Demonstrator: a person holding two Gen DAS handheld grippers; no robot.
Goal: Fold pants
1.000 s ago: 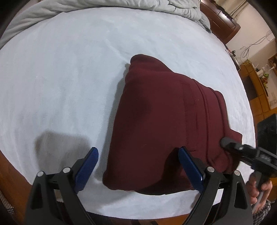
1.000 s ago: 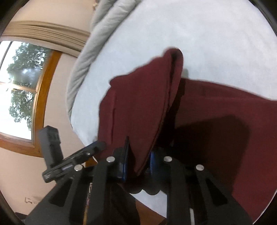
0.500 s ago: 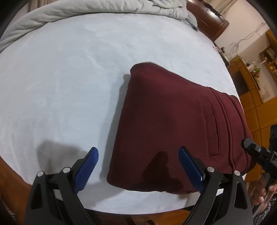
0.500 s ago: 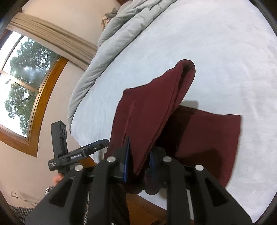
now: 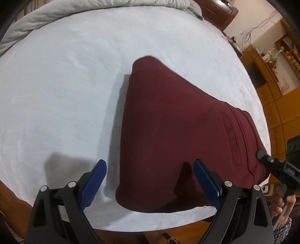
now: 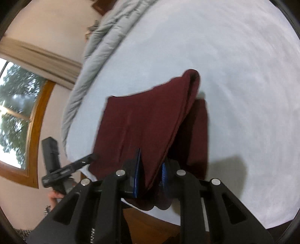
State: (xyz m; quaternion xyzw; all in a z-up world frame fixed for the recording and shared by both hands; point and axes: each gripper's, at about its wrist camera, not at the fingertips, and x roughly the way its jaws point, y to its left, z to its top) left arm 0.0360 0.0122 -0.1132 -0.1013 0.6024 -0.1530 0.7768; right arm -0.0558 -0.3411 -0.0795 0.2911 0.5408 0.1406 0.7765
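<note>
The dark red pants (image 5: 174, 131) lie folded on the white bed (image 5: 65, 84), near its front edge. My left gripper (image 5: 150, 184) is open and empty, its blue pads straddling the near edge of the pants from above. My right gripper (image 6: 150, 176) is shut on the waistband end of the pants (image 6: 146, 122) and holds that end lifted off the lower layer. The right gripper also shows in the left wrist view (image 5: 271, 163) at the pants' right edge. The left gripper shows in the right wrist view (image 6: 67, 167) at the left.
A grey duvet (image 5: 56, 16) is bunched along the bed's far side. Wooden cabinets (image 5: 277, 78) stand to the right of the bed. A window (image 6: 16, 120) with a wooden frame is on the wall. The bed's wooden front edge (image 5: 11, 195) is close below the grippers.
My right gripper has kept its hold and swung the lifted end of the pants; the upper layer now stands more tented. The left gripper stays open and has shifted slightly.
</note>
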